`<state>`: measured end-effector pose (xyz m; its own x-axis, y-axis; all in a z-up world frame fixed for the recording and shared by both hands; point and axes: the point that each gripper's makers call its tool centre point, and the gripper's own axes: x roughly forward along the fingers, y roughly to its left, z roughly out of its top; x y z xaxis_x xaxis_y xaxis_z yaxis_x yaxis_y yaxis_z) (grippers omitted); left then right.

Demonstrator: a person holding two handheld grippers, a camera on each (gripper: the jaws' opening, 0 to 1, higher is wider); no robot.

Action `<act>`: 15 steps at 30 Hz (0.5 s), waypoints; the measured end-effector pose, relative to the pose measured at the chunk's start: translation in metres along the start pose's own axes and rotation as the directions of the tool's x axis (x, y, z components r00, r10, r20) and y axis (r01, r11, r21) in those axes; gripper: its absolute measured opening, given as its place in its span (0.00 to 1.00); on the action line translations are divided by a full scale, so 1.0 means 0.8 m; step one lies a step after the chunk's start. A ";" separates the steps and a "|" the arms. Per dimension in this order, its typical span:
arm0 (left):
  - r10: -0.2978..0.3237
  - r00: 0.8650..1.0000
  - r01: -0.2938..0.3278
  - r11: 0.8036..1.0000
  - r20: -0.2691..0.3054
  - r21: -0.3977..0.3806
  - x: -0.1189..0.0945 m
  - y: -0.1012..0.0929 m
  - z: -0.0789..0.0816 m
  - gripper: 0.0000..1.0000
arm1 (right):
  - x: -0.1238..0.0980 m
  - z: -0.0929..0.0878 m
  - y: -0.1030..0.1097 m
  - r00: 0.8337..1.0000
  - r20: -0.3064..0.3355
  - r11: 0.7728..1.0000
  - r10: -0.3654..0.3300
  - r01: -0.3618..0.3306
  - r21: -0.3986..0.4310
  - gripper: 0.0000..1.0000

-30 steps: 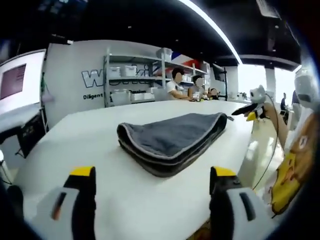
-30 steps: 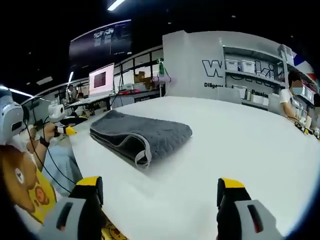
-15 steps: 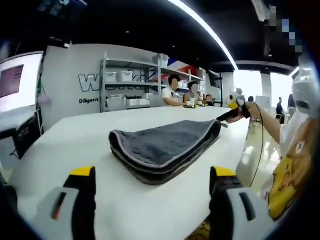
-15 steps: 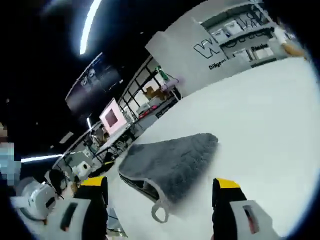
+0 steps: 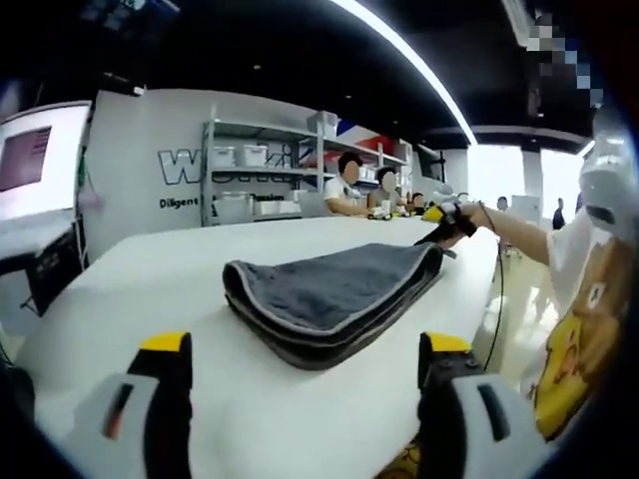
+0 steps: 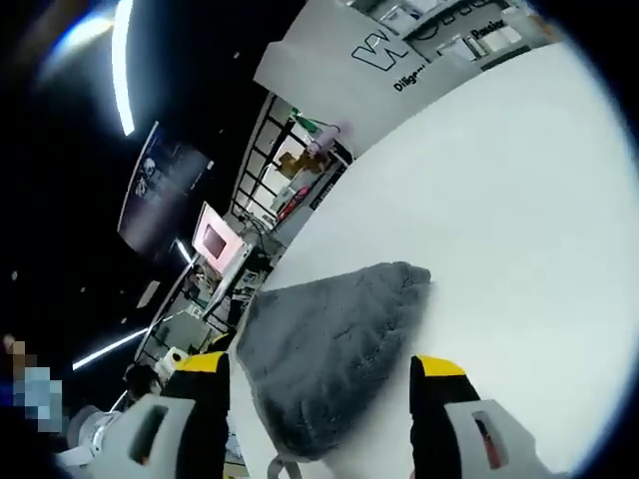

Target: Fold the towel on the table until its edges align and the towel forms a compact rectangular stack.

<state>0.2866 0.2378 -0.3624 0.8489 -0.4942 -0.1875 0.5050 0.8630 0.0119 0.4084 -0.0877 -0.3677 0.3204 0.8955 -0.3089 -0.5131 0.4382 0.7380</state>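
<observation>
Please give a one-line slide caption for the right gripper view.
Open right hand-held gripper poised over the folded grey towel on the white table.

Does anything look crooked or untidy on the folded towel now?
Mostly tidy. The grey towel lies folded in layers on the white table, but its nearer end bulges round and the layer edges do not line up flat. A small hanging loop sticks out near the right gripper, whose jaws stand open.
</observation>
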 end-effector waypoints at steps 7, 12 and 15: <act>0.004 1.000 -0.004 1.000 0.010 0.003 -0.005 0.001 0.002 0.99 | 0.011 -0.003 -0.006 1.000 -0.026 1.000 0.012 -0.011 0.025 0.71; 0.003 1.000 -0.003 1.000 0.016 -0.002 -0.007 0.000 0.002 0.98 | 0.015 -0.004 -0.007 0.999 -0.033 0.999 0.024 -0.022 0.041 0.56; 0.001 1.000 0.000 1.000 0.018 -0.005 -0.007 0.000 0.001 0.98 | 0.014 0.000 -0.016 0.999 -0.032 0.998 0.009 -0.007 0.057 0.44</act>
<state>0.2819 0.2403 -0.3609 0.8518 -0.4955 -0.1702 0.5039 0.8638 0.0073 0.4186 -0.0833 -0.3806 0.2902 0.9013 -0.3216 -0.4693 0.4269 0.7730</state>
